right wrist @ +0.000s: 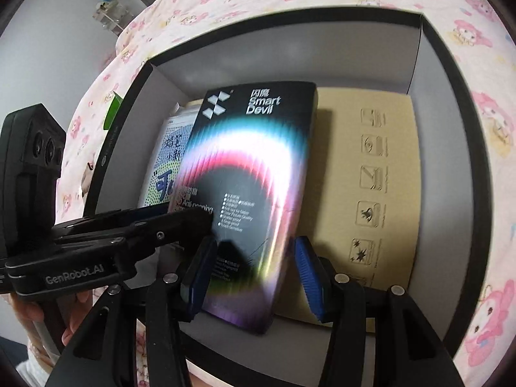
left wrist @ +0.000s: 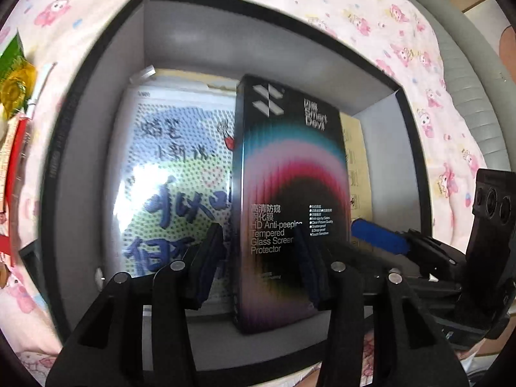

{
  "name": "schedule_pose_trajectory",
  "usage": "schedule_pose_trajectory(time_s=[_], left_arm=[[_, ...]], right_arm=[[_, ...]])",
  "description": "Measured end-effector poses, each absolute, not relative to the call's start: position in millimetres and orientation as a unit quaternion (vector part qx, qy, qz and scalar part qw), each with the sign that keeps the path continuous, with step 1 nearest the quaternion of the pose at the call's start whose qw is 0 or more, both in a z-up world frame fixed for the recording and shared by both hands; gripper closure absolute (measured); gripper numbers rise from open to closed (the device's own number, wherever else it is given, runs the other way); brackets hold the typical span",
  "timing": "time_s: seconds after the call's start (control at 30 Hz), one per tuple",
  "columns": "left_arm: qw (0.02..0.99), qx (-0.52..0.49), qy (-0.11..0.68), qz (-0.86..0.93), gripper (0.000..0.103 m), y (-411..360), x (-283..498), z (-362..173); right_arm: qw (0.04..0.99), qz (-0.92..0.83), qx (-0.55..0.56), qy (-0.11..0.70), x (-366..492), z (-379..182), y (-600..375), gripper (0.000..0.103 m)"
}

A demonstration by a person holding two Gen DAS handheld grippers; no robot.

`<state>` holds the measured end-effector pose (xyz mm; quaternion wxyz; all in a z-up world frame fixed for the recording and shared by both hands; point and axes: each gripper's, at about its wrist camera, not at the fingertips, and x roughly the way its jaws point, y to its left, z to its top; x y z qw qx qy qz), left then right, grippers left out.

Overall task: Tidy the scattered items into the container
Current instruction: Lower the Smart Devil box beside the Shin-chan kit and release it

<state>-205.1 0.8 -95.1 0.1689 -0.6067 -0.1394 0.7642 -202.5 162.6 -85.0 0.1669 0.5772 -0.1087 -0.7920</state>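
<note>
**A:** Big thing first: that black-rimmed container (left wrist: 96, 74) sits on the pink cartoon bedsheet (left wrist: 371, 9), open at the top, so both tools can reach down into it.

**B:** And the screen protector box (right wrist: 258, 174)?

**A:** Inside the container, tilted, lying over a printed card (left wrist: 174, 167) on one side and a tan cardboard sheet (right wrist: 364, 174) on the other. I'd guess it's gripped by its near end so it can be lowered flat.

**B:** Are both grippers on it?

**A:** The right gripper (right wrist: 254, 274) straddles it, blue pads at either edge. Pinching or only bracketing, I cannot tell. The left gripper (left wrist: 261, 258) looks the same: jaws part-spread around the box, contact unclear.

**B:** Anything left outside?

**A:** Some wrappers (left wrist: 14, 90) beside the container's rim, so tidying isn't finished.
</note>
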Motion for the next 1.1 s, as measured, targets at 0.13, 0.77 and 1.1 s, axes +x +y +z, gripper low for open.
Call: schedule_pose_trajectory(time_s=[0.13,0.77,1.1], left_arm=[[0.138,-0.580,-0.152,0.788,0.063,-11.2,-208.1,-83.9],[0.173,-0.574,-0.140,0.788,0.070,15.2,-203.7,-99.0],[0.195,-0.595,-0.093,0.774,0.074,41.7,-204.9,-115.3]], right_arm=[[0.146,-0.820,0.544,-0.107,-199.1,-63.9,171.9,0.057],[0.105,-0.840,0.527,-0.075,-203.5,-60.7,181.7,0.056],[0.088,-0.855,0.505,-0.082,-195.8,-49.0,196.8,0.056]])
